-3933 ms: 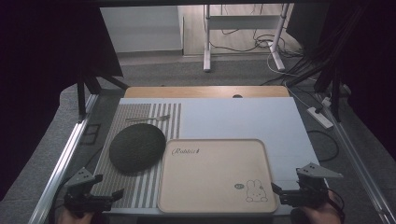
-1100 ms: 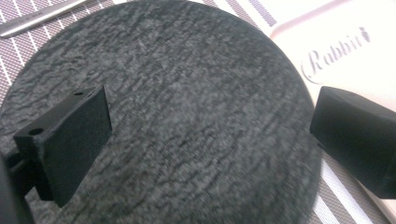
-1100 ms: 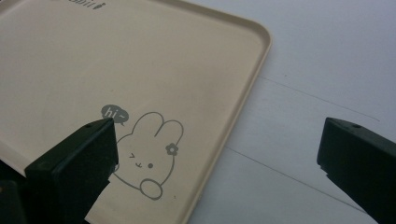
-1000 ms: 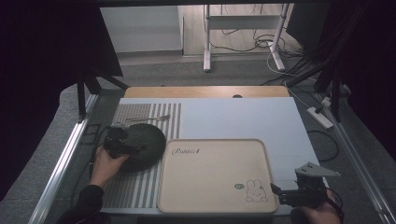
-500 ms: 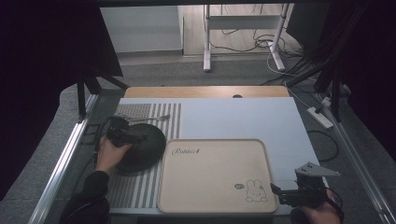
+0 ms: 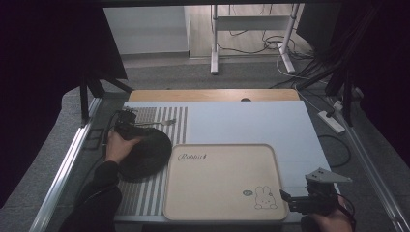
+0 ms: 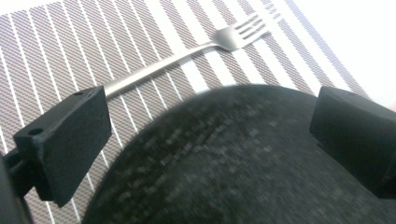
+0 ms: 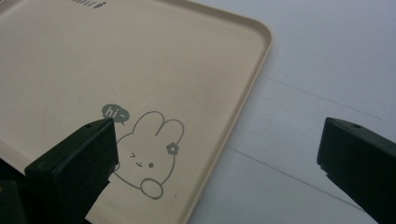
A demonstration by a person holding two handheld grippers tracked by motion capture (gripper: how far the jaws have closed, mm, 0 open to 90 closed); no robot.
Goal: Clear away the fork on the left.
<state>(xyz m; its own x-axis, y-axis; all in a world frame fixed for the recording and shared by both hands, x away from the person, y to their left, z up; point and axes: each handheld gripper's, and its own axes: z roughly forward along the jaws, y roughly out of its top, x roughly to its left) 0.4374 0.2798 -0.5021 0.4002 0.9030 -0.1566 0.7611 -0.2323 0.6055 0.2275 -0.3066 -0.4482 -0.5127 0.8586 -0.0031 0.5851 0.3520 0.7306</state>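
Observation:
A dark round plate (image 6: 145,152) lies on a striped placemat (image 6: 140,198) at the left. Just beyond the plate's far edge lies a metal fork (image 6: 162,123). My left gripper (image 6: 124,121) hovers over that far-left rim, close to the fork's handle. In the left gripper view it (image 7: 210,126) stands open, with the plate (image 7: 233,163) under and between the jaws and the fork (image 7: 187,53) ahead. My right gripper (image 6: 289,199) is open at the near right corner of the beige tray (image 6: 217,179). Its jaws (image 8: 219,156) straddle the tray's edge (image 8: 243,102) by a rabbit drawing (image 8: 149,149).
The tray is bare and sits beside the placemat on a white table cover (image 6: 241,121). A wooden board edge (image 6: 208,94) runs along the far side. Metal rails (image 6: 63,169) flank the table, and a power strip (image 6: 331,122) lies on the floor at the right.
My left gripper has travelled from the near left corner forward across the plate to its far rim by the fork. The right gripper has barely moved.

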